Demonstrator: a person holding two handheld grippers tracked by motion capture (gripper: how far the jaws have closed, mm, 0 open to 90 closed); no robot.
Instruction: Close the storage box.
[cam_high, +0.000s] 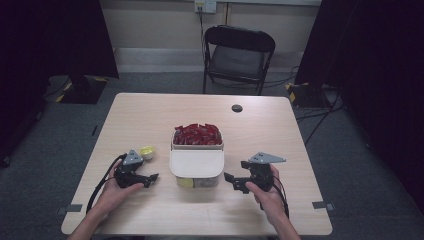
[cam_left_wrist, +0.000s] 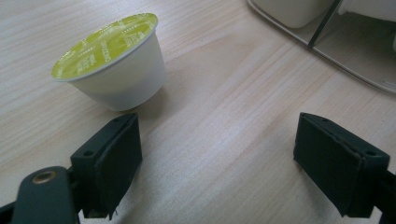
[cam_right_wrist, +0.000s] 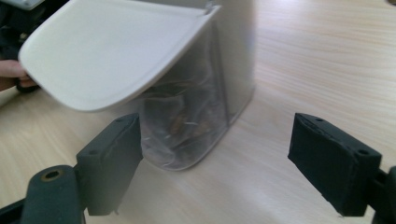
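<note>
While resting on table (cam_high: 150, 210):
Left gripper (cam_high: 151, 177): jaws spread, empty, near capsule (cam_high: 147, 152)
Right gripper (cam_high: 231, 179): jaws spread, empty, beside container (cam_high: 197, 170)

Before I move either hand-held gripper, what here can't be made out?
- Near compartment of the container: white lid covers it; frosted wall blurs the contents in the right gripper view.
- Capsule foil print: too small, high view and left gripper view.
- Dark disc on the table: too small, high view.
</note>
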